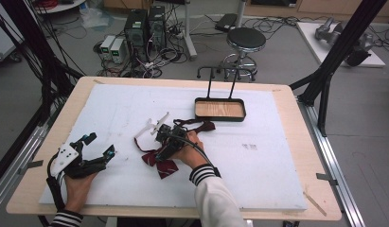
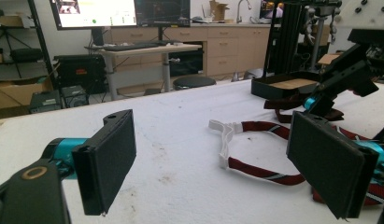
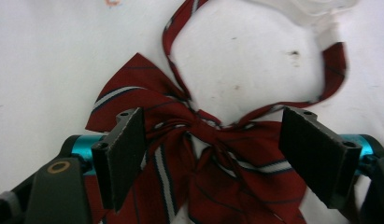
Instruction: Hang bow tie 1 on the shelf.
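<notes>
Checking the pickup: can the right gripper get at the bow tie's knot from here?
Probably yes: the right gripper stands open directly over the bow tie, its knot between the jaws, nothing in between.

In the right gripper view, a dark red bow tie with white and navy stripes is seen lying on a white padded surface marked by a few small stains. The right gripper is held low over it, its two black jaws standing wide apart to either side of the bow's knot, with the pads not pressed against the cloth. The bow's wings are spread beneath and between the jaws. A thin neck strap of the same fabric is looped away from the knot to a white plastic clasp at the upper edge.
</notes>
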